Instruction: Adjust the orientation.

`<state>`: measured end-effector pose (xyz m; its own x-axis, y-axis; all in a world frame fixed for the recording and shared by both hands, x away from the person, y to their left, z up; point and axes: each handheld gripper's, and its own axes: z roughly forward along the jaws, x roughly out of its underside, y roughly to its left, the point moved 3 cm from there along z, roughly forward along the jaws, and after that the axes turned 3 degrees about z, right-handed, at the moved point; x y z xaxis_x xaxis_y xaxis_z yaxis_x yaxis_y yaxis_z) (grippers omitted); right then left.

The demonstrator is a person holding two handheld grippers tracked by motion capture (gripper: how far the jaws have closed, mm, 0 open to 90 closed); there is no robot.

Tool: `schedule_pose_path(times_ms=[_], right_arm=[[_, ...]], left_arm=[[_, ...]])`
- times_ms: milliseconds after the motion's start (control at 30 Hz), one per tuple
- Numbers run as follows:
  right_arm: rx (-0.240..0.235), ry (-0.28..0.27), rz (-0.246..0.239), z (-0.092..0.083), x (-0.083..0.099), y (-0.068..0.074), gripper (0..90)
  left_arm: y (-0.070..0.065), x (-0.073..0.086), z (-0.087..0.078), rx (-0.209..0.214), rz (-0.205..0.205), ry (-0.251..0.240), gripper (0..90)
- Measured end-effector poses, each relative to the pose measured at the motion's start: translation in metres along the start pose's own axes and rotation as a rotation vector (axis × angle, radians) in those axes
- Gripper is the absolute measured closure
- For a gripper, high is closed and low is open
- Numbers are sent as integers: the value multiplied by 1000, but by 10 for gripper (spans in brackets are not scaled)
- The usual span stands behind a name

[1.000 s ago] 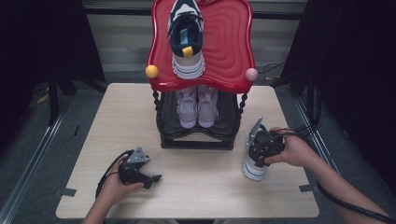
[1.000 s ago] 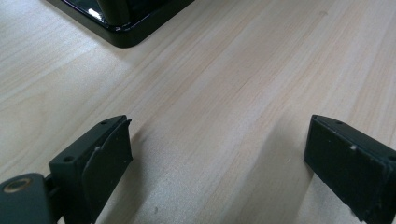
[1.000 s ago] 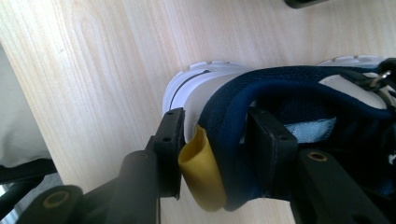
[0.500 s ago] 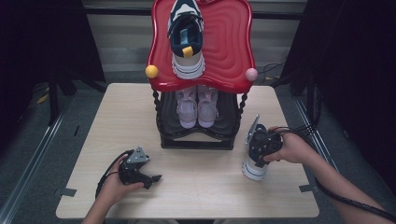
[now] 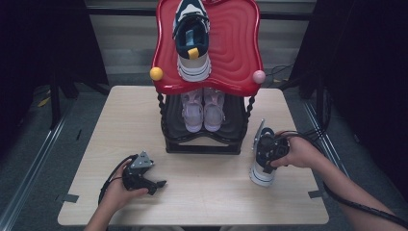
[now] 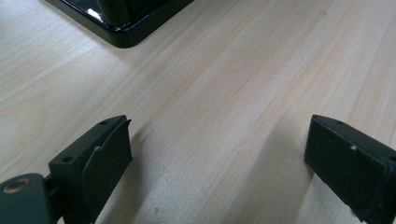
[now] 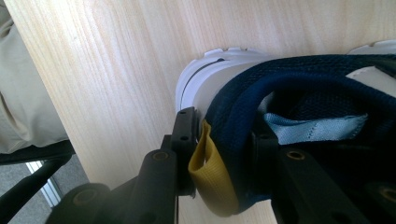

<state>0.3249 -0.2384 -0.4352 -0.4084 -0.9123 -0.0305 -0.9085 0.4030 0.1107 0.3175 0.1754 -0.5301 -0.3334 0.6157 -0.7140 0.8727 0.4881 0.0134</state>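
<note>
Navy sneaker sits on the table right of the shoe rack; your right gripper has just been closing and now pinches its heel collar by the yellow pull tab. Its mate is already on the red top shelf, so lift and place remain; left gripper rests open, holding nothing

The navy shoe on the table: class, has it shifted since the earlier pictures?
No. The navy shoe stands the same way off the black rack base; the right hand-held gripper has been closing on its heel.
</note>
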Motion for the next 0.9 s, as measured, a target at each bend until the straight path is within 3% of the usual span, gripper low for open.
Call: schedule_pose_path(times_ms=[267, 300, 433, 467, 500, 667, 733, 767, 867, 900], right_arm=[[3, 3, -14, 0, -1, 2, 724], [7, 21, 5, -1, 0, 4, 724], [3, 9, -23, -1, 1, 4, 728], [1, 21, -2, -2, 2, 6, 728], [0, 3, -30, -2, 1, 5, 729], [12, 5, -37, -7, 2, 7, 731], [10, 24, -2, -12, 4, 10, 732], [10, 11, -29, -13, 4, 9, 732], [19, 22, -22, -19, 6, 11, 733], [22, 8, -43, -21, 5, 10, 733]], left_arm=[[0, 0, 0, 1, 0, -1, 67], [0, 0, 0, 4, 0, -4, 67], [0, 0, 0, 4, 0, -4, 67], [0, 0, 0, 4, 0, -4, 67], [0, 0, 0, 4, 0, -4, 67], [0, 0, 0, 3, 1, -5, 67], [0, 0, 0, 1, 1, -3, 67], [0, 0, 0, 1, 1, -1, 67], [0, 0, 0, 4, -5, -4, 67], [0, 0, 0, 3, -4, -3, 67]])
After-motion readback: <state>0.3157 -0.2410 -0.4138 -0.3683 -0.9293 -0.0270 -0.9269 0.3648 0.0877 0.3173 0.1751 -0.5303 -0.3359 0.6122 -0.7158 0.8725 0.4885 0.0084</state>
